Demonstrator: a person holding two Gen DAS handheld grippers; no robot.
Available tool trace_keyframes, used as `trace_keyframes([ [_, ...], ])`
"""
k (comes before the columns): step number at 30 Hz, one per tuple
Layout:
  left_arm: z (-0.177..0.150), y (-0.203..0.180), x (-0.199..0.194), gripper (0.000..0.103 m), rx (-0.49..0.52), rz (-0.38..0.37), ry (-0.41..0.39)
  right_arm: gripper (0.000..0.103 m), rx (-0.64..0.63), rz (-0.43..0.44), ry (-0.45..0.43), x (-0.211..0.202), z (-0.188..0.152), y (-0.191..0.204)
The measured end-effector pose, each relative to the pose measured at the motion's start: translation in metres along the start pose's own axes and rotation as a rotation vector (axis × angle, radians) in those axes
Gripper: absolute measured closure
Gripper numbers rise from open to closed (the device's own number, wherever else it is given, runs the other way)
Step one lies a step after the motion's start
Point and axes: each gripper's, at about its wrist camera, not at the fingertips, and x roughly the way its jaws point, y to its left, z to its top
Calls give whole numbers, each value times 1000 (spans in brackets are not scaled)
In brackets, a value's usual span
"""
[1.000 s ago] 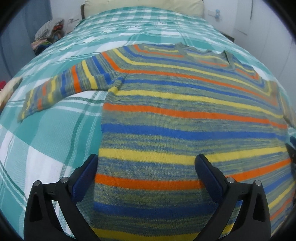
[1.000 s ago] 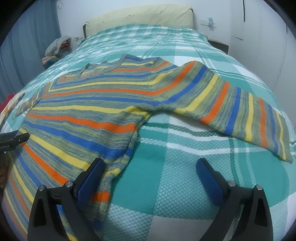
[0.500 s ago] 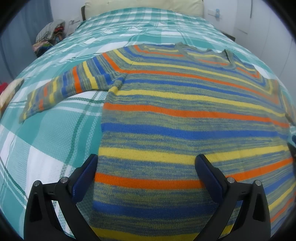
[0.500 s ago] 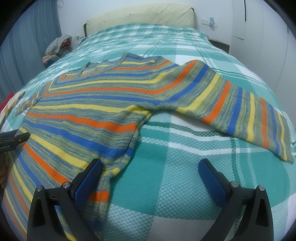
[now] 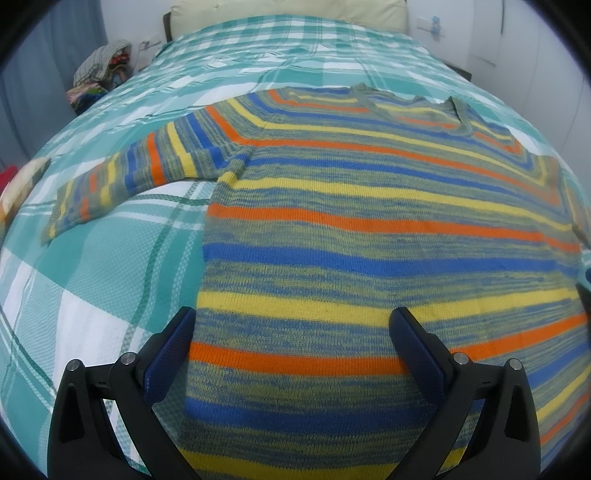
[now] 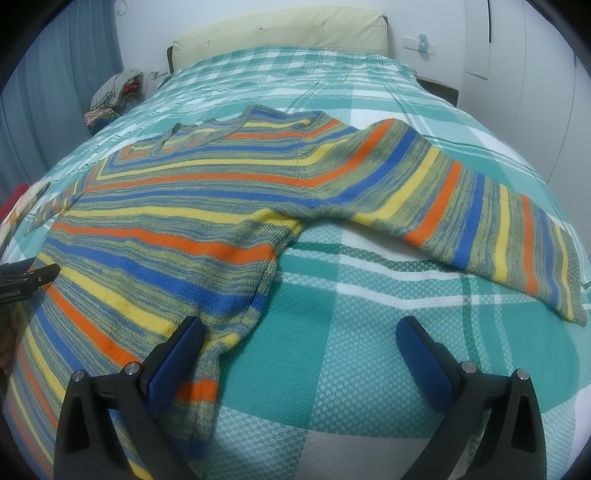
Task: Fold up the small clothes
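Here, in the left wrist view, a striped sweater [image 5: 369, 229] lies flat and unfolded on a bed [image 5: 92, 295] with a teal and white checked cover, its neckline toward the headboard [image 5: 288, 11]. One sleeve [image 5: 147, 170] of the sweater stretches out sideways onto the cover. The left gripper [image 5: 291, 332] hangs over the sweater's lower part, near its side edge, with its jaws spread wide and nothing between them. A pile of clothes [image 5: 99, 81] sits beyond the sweater, beside the bed.

In the right wrist view, the same sweater [image 6: 177, 229] fills the left half, and its other sleeve [image 6: 461, 214] spreads out across the cover [image 6: 351, 350]. The right gripper [image 6: 299, 336] hovers at the sweater's side edge near the hem, wide open and empty; one finger [image 6: 177, 350] is over the knit, the other over bare cover. The tip of the left gripper [image 6: 26, 280] shows at the sweater's far side.
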Motion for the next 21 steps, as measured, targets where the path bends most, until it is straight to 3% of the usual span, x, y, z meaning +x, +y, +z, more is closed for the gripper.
trace_keyframes([
  [15, -1, 2, 1, 0, 0, -1, 2, 0, 0, 0, -1, 0, 0, 0],
  [21, 2, 10, 5, 0, -18, -62, 45, 0, -2, -2, 9, 2, -1, 1],
])
